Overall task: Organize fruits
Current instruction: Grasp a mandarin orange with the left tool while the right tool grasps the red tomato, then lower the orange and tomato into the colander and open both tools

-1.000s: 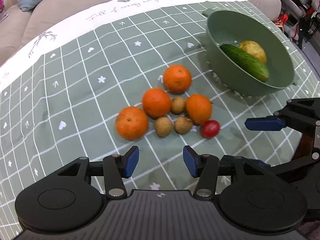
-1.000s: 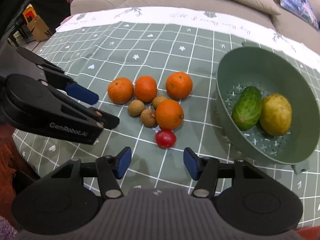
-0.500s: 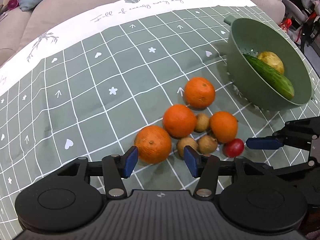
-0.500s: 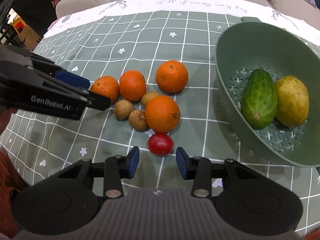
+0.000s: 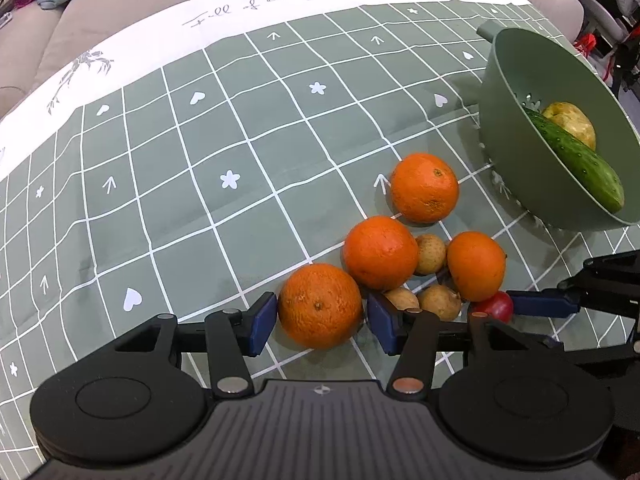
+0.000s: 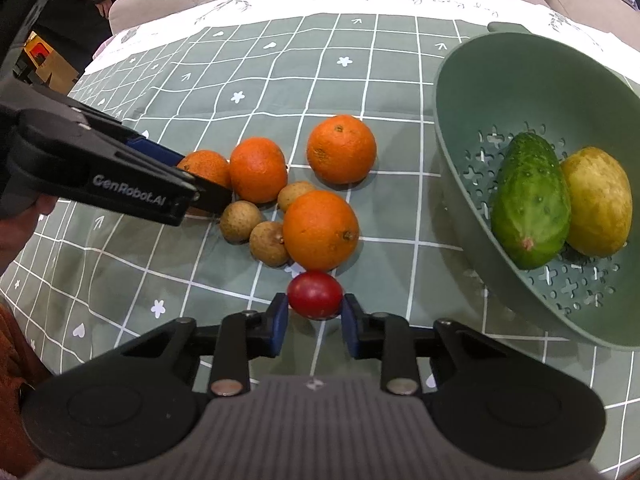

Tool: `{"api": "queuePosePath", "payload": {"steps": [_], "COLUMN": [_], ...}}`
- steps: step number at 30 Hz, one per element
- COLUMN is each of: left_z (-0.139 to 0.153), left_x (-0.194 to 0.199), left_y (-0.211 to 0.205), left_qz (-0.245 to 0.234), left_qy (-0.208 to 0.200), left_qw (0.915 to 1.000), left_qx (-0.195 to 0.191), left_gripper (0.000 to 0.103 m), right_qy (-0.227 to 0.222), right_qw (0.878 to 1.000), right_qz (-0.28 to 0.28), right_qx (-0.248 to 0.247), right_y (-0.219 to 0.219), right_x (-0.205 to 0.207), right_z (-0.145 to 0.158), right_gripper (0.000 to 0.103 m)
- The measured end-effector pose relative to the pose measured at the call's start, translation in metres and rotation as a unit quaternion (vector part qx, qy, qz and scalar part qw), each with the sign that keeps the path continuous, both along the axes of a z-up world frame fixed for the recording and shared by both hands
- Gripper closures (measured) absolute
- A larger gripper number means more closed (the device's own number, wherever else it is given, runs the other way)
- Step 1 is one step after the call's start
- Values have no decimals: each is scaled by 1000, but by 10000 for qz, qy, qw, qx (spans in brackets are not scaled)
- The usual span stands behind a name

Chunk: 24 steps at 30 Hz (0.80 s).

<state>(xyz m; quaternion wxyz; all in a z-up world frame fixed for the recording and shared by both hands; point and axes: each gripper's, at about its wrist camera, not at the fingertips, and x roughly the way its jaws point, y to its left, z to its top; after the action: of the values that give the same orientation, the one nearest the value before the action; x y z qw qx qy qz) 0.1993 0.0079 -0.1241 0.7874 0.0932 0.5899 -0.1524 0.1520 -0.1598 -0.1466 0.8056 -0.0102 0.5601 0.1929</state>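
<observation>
fruit cluster [image 6: 304,196] left of colander [image 6: 472,92], cucumber [image 6: 530,204] inside

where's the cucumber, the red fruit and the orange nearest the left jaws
cucumber [image 6: 530,204]: right wrist view, middle of its green body, inside the colander.
red fruit [image 6: 315,294]: right wrist view, centre of its skin, between the right jaws.
nearest orange [image 5: 320,305]: left wrist view, centre of its peel, between the left jaws.

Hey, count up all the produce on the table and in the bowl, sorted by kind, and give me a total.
Oranges: 4
Small brown fruits: 3
Red fruit: 1
Cucumber: 1
Yellow fruit: 1
Total: 10
</observation>
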Motion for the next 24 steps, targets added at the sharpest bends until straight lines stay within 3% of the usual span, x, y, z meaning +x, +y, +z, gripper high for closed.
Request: {"api": "queuePosePath", "payload": {"steps": [5,15,24], "left_z": [-5,11,45], "left_x": [2,-17,-54], "left_y": [0,-6,-27], "left_qz": [89,149,-159], "left_qy": [99,138,57], "left_qw": [9999,9998,9998], "left_qx": [12,70,44], "left_gripper": [51,53,53], "right_qy": [-6,52,-14], "right_qw": [10000,9999,9993], "right_qz": [28,140,327], "right_qx": [-24,-5,167], "right_y": [0,-8,-27], "right_x": [-2,-13,-34], "right_z": [1,8,30], "right_gripper": [79,79,79]}}
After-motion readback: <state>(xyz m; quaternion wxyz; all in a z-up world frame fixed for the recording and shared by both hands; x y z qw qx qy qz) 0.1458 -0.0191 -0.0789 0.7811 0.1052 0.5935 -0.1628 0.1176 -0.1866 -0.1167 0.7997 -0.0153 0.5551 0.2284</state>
